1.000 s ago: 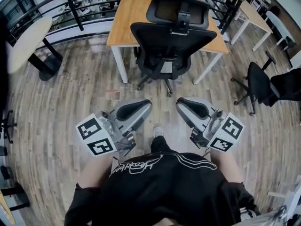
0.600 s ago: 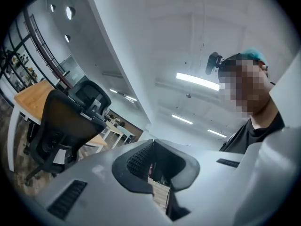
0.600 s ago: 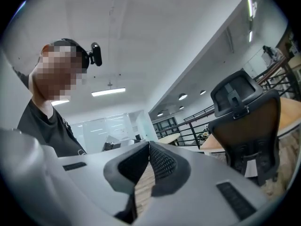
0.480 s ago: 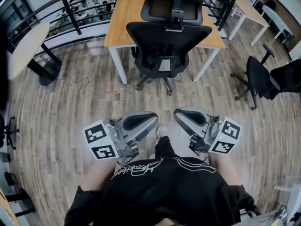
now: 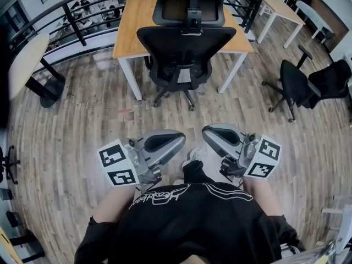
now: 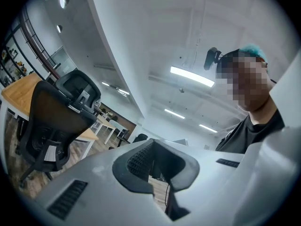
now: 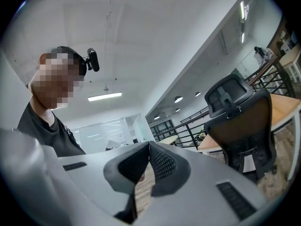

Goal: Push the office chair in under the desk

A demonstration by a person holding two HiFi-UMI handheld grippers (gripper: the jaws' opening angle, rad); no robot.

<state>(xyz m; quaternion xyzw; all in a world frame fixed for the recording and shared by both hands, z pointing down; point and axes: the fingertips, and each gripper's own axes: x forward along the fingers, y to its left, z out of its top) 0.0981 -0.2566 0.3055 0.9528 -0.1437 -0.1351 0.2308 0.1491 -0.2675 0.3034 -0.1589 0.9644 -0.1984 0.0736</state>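
A black office chair [image 5: 184, 48] with a headrest stands in front of a wooden desk [image 5: 137, 23] with white legs, its back turned to me, its seat partly under the desk edge. My left gripper [image 5: 175, 139] and right gripper [image 5: 210, 133] hang low near my waist, well short of the chair, tips pointing toward each other. Both are shut with nothing between the jaws. The chair [image 6: 51, 121] shows at the left of the left gripper view, and the chair [image 7: 244, 121] at the right of the right gripper view.
A second black chair [image 5: 300, 84] stands to the right, with another wooden desk [image 5: 283, 10] behind it. A round table [image 5: 27, 59] is at the left. A black railing [image 5: 71, 15] runs behind the desks. Wood plank floor lies between me and the chair.
The view has shifted so the chair and desk sit a little higher and further left. Both grippers have dropped slightly lower and drawn closer together.
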